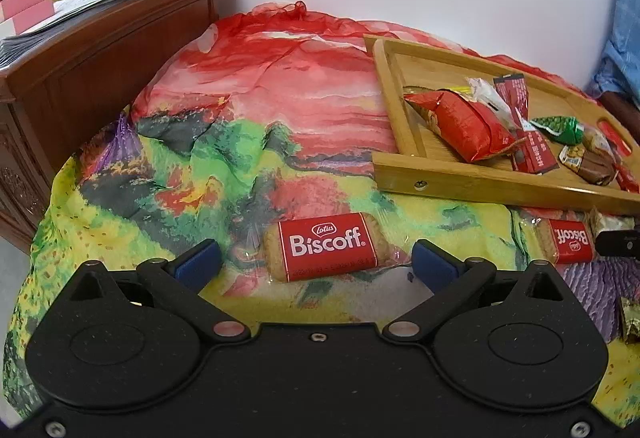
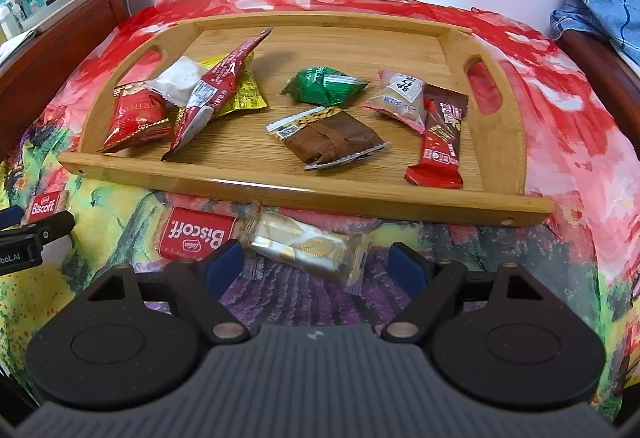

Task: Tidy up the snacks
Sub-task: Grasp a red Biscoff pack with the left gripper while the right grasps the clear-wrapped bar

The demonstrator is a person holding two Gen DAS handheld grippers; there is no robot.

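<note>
From the left wrist camera, the left gripper [image 1: 316, 264] stands with its blue-padded fingers [image 1: 199, 262] spread wide over the painted cloth [image 1: 200, 141]. A Lotus Biscoff biscuit [image 1: 326, 246] in its red wrapper lies flat on the cloth between the two pads, touching neither and slightly ahead of their tips. To the right, a second Biscoff biscuit [image 1: 568, 241] lies on the cloth just below the near rail of the bamboo tray [image 1: 480, 179], which holds a red snack bag [image 1: 464, 125] and other wrapped sweets. A carved wooden cabinet [image 1: 100, 53] stands to the left.

From the right wrist camera, the right gripper [image 2: 316, 264] is likewise wide apart. A gold-and-clear wrapped snack [image 2: 308, 248] lies at a slant on the cloth between its pads; its left end seems to reach the left pad [image 2: 224, 265], though blur there makes contact uncertain. The second Biscoff lies just left of it, near the left finger. Beyond, the tray carries a green sweet [image 2: 324, 85], a brown peanut bar [image 2: 332, 139] and a red-and-brown bar [image 2: 440, 139]. The first Biscoff shows at the far left beside the other gripper's tip.
</note>
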